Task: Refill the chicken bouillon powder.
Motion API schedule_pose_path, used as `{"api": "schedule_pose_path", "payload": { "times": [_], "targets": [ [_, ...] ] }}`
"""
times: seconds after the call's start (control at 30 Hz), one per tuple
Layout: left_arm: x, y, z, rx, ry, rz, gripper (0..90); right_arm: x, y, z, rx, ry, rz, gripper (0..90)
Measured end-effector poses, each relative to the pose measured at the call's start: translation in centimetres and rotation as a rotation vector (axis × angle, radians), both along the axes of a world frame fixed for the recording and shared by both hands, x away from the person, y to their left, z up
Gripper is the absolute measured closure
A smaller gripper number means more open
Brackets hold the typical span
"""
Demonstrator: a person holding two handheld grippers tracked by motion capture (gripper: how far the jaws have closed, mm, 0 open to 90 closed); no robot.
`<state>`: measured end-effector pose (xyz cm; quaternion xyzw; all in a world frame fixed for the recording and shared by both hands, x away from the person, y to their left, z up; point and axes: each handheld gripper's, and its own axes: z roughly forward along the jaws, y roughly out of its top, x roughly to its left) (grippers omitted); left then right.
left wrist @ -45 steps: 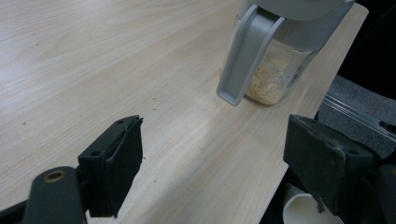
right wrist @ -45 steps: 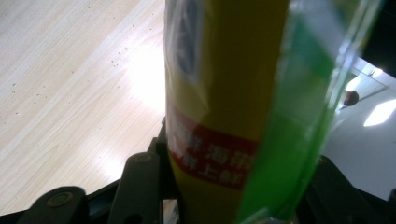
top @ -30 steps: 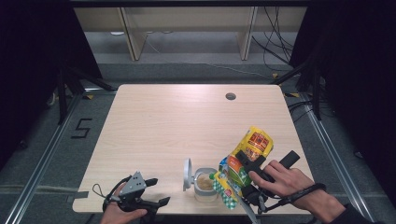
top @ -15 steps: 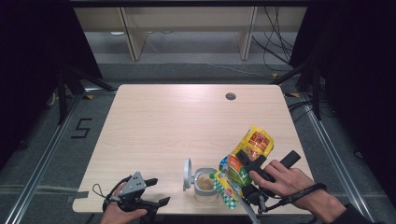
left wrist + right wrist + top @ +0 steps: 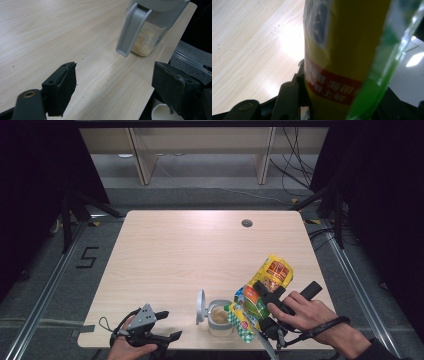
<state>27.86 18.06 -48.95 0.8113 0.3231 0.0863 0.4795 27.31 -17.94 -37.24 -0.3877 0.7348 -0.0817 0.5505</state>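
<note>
- high view: the right gripper (image 5: 260, 302) holds a bag (image 5: 265, 287) tipped over an open jar (image 5: 220, 316) near the front edge of the surface (image 5: 200, 250). the bag's lower end hangs at the jar's rim, its upper end points away and up. the jar's lid (image 5: 200, 306) stands hinged up on its left side, and pale grains lie inside.
- high view: the left gripper (image 5: 150, 332) rests at the front left edge, well apart from the jar, nothing in it.
- left gripper view: its fingers (image 5: 60, 87) stand wide open and empty. the jar (image 5: 147, 40) sits ahead by the edge, clear-walled, part full of grains, grey lid flap hanging toward the camera.
- right gripper view: the fingers (image 5: 289, 100) are partly closed on the bag (image 5: 344, 50), pressing its lower part.
- handling: the bag looks soft, glossy and light, so it is likely slippery and prone to crumple; a grip at mid-body, as here, should steer the pour best. the jar seems stiff and could tip if nudged.
- writing: the bag is yellow and green with a red band of white chinese characters, too blurred to read. a "5" is marked on the floor at left.
</note>
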Motion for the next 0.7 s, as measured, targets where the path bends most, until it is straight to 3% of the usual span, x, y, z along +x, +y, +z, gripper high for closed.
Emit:
{"api": "schedule_pose_path", "payload": {
  "times": [0.63,0.7],
  "targets": [
    [0.02,-0.01,-0.01,-0.001,0.000,0.000,19.1,0.04,-0.06,-0.03,0.002,-0.003,0.001,61.1],
    [0.03,0.00,-0.01,0.002,-0.002,-0.002,19.1,-0.11,-0.15,-0.28,0.038,0.015,-0.028,61.1]
  ]
}}
